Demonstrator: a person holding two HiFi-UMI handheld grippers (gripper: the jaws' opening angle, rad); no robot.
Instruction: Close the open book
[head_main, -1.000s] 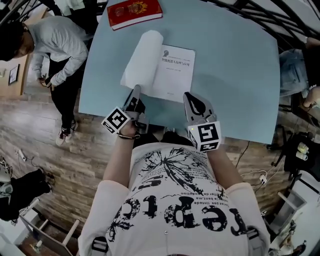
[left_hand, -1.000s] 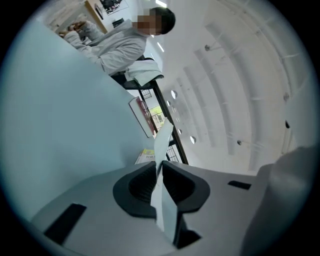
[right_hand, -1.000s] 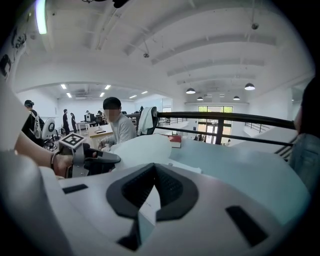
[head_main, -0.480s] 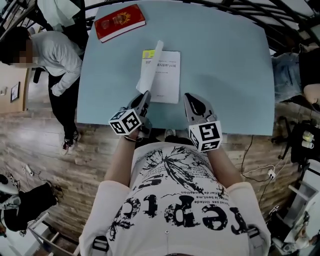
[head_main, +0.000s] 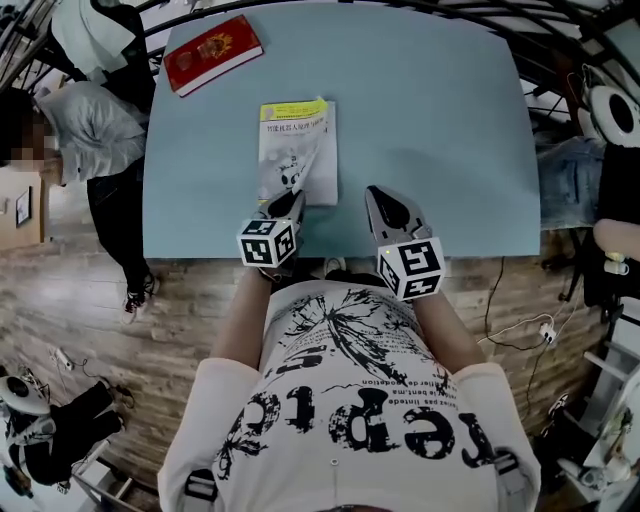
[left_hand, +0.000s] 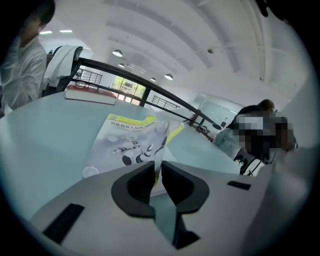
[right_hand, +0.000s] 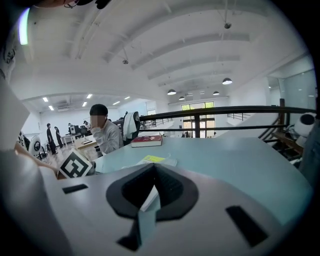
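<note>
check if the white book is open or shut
Almost shut: the book shows its cover, but the near corner is lifted, pinched in the left hand-held gripper.

Book (head_main: 296, 150) cover print, likely too small.

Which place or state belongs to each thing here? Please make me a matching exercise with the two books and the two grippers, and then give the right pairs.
Things:
1. red book
2. yellow-topped book
3. left gripper
4. right gripper

Places or states:
A. jaws together, nothing between them
B. lies at the far left corner of the table
C. shut on a thin cover edge
D. lies near the person's side of the table, cover nearly down

Right pairs: 1-B; 2-D; 3-C; 4-A
</note>
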